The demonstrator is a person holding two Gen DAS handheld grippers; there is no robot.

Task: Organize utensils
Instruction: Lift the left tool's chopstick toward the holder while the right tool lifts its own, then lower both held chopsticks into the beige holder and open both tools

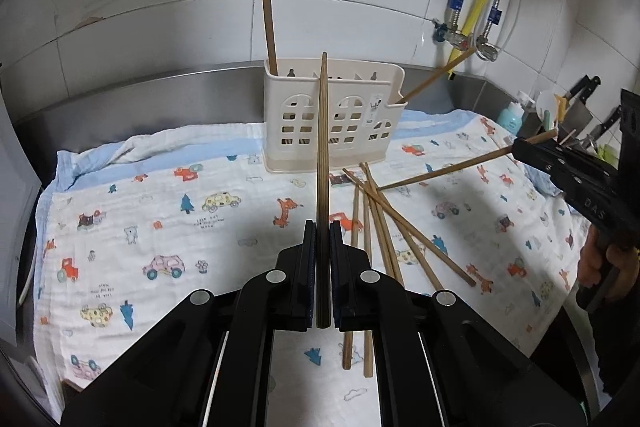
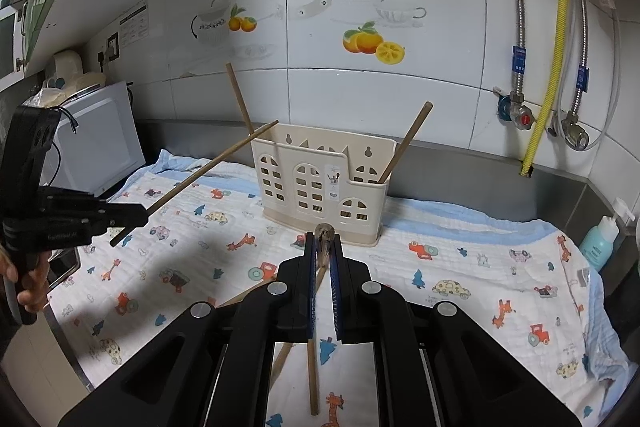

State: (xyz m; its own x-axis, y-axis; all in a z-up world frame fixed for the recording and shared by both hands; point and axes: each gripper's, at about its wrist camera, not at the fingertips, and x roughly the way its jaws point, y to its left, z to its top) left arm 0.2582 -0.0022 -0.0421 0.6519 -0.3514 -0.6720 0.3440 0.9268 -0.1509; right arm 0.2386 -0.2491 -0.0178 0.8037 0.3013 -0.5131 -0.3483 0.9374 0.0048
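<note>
White tiled wall backs a steel counter draped with a printed cloth (image 1: 160, 211), and a cream holder (image 1: 332, 115) stands on the cloth near the wall. Two chopsticks already lean inside it, one at each end. A loose pile (image 1: 384, 227) lies on the cloth in front of the holder.

Left gripper (image 1: 323, 227) is closed on one chopstick (image 1: 322, 131), which runs forward along the fingers and ends in line with the holder's front wall. Right gripper (image 2: 323, 239) is also clamped tight on a chopstick (image 1: 452, 169), held crosswise so its free end slopes down toward the pile.

Likely troubles: each stick is pinched at one narrow spot, so it could pivot or slide out if it knocks the holder's rim. A tip that catches a window cut-out instead of clearing the top edge could shove the light holder back or tip it. The right stick's low end could also drag through the pile and scatter it.
</note>
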